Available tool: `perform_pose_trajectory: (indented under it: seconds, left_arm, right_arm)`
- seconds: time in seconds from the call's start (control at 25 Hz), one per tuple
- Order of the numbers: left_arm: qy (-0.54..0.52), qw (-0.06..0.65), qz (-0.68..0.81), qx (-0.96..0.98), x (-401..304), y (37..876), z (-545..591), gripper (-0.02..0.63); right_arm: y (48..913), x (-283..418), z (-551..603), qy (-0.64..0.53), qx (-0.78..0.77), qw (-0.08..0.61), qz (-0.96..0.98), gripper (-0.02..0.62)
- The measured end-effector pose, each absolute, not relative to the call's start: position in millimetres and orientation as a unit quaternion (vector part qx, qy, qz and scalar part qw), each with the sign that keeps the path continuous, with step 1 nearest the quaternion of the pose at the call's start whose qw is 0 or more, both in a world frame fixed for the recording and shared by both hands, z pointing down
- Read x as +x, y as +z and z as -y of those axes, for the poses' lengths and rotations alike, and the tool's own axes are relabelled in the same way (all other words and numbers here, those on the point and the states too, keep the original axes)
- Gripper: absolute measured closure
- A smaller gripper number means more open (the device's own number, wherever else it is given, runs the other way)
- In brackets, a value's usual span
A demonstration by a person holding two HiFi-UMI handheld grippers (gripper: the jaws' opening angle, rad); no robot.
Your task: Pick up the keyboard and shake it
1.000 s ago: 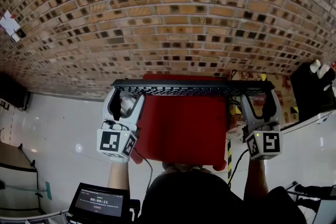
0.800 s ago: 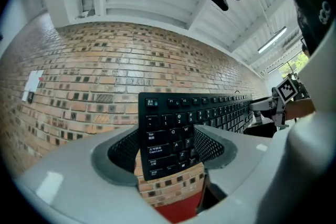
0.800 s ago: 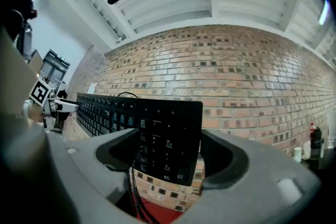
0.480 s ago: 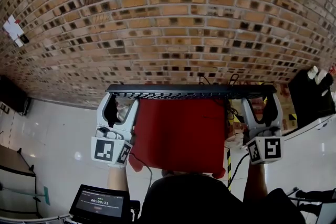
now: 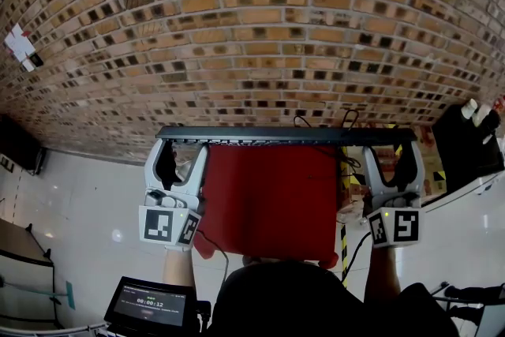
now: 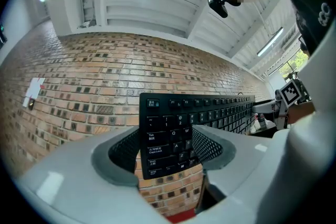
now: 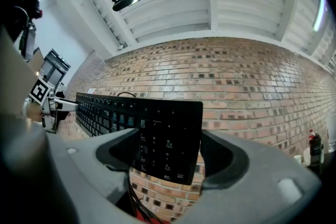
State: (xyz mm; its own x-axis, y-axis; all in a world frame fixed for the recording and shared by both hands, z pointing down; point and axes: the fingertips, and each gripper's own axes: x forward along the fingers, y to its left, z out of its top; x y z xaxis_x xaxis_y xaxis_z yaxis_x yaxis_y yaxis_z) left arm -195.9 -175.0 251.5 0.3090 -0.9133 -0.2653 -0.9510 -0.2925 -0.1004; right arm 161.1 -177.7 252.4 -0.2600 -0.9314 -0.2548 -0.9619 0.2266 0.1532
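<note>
A black keyboard (image 5: 284,135) hangs level in the air before a brick wall, seen edge-on in the head view. My left gripper (image 5: 180,147) is shut on its left end, and my right gripper (image 5: 390,149) is shut on its right end. In the left gripper view the Tab and Caps Lock end of the keyboard (image 6: 173,134) sits between the meshed pads of the left gripper (image 6: 168,152), whose jaws have just been closing tighter on it. In the right gripper view the number-pad end of the keyboard (image 7: 168,139) fills the gap of the right gripper (image 7: 168,157).
A red table (image 5: 272,201) lies below the keyboard. Cables (image 5: 347,162) hang at its right edge. A small screen (image 5: 150,304) stands at the bottom left and a black case (image 5: 465,146) at the right. White floor shows on both sides.
The keyboard and both grippers have risen together toward the camera and look a little wider. Over the last half second almost nothing moved.
</note>
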Motion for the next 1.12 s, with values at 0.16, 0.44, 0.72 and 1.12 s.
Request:
perform_pose_trajectory:
  seconds: [0.16, 0.44, 0.72, 1.12]
  left_arm:
    - [0.087, 0.119, -0.582, -0.799, -198, 251, 173, 0.288]
    - [0.153, 0.117, -0.576, -0.795, -213, 251, 167, 0.288]
    - [0.235, 0.092, -0.563, -0.787, -229, 258, 160, 0.288]
    - [0.242, 0.088, -0.564, -0.784, -236, 262, 157, 0.288]
  right_arm:
    - [245, 156, 175, 0.15, -0.603, 0.06, -0.781, 0.25]
    - [200, 133, 156, 0.217, -0.596, 0.062, -0.771, 0.25]
    - [154, 107, 129, 0.314, -0.584, 0.029, -0.748, 0.25]
    - [155, 98, 127, 0.325, -0.574, 0.025, -0.751, 0.25]
